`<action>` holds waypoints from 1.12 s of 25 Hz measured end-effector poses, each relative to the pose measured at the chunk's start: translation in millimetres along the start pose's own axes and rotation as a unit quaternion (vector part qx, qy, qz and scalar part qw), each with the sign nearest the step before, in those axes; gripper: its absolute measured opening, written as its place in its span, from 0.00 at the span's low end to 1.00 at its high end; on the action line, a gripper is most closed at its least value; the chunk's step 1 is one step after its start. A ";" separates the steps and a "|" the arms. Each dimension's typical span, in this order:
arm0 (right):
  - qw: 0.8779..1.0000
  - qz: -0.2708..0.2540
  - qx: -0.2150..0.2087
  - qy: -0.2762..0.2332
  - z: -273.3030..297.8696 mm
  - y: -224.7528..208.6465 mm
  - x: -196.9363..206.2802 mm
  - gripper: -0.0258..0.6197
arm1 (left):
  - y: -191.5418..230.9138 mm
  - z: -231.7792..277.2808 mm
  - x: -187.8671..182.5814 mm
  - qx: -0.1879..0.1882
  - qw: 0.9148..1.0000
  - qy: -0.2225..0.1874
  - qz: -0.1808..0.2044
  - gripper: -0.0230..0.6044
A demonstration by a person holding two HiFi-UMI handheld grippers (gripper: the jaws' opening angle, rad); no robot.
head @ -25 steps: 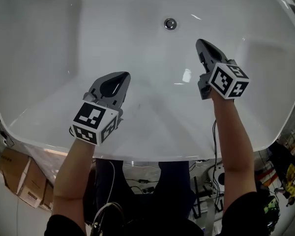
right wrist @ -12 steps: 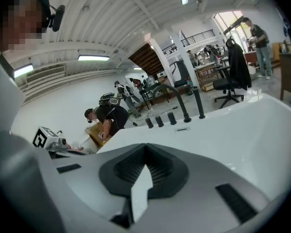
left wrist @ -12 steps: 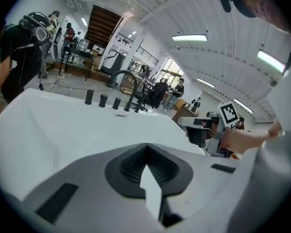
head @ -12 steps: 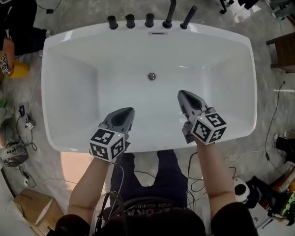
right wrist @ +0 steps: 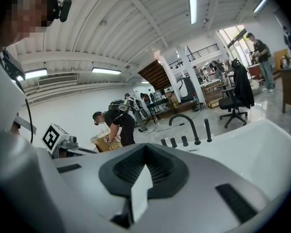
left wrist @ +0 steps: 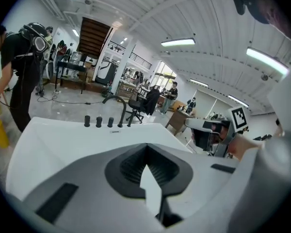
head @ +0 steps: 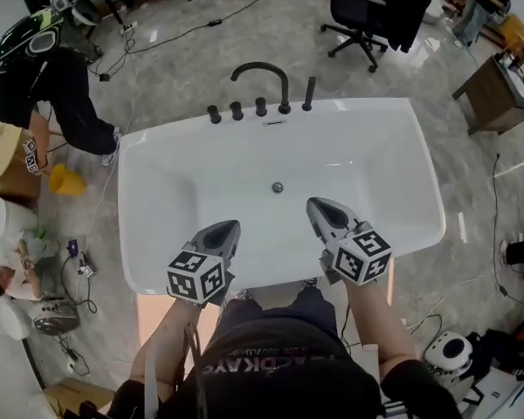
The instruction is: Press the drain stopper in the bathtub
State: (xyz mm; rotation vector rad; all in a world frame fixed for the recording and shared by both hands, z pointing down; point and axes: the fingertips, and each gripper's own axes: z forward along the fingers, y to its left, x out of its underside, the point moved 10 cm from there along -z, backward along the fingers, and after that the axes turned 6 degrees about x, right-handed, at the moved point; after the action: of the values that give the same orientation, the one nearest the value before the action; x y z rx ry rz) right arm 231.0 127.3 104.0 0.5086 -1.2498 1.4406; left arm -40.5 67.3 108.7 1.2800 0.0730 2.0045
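The left gripper and right gripper are held over the near rim of the bathtub, fingers together and empty, probably forming a blunt pressing tip. The drain stopper lies on the tub floor ahead, well apart from both.

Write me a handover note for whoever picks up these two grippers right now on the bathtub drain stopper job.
Left gripper: jaws shut, empty, held over the near rim of the bathtub.
Right gripper: jaws shut, empty, over the near side of the basin, its tip pointing toward the drain.
Drain stopper: in the tub floor, in line with the black faucet; neither gripper touches it.
Done: cannot tell whether the stopper is pressed; it is too small from here.
Left: check the stopper up close; if it is up, probably bring the right gripper, the nearer one, down onto it.
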 end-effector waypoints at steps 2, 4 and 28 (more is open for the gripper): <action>1.000 0.002 0.002 -0.013 -14.9 4.0 -5.7 0.06 | -10.0 -6.9 -8.7 0.002 1.000 -0.003 0.018 0.04; 1.000 0.000 0.003 -0.021 -29.6 10.0 -8.0 0.06 | -20.3 -12.3 -14.2 0.006 1.000 -0.006 0.030 0.04; 0.999 -0.009 -0.048 -0.006 -81.8 53.1 6.2 0.06 | -79.9 -14.6 -3.9 0.026 0.999 -0.023 0.033 0.04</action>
State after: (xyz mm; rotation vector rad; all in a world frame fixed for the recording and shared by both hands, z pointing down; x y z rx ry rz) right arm 207.6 210.8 59.0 0.4632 -1.3131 1.3578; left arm -7.1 127.3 65.2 1.3774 0.0616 2.0407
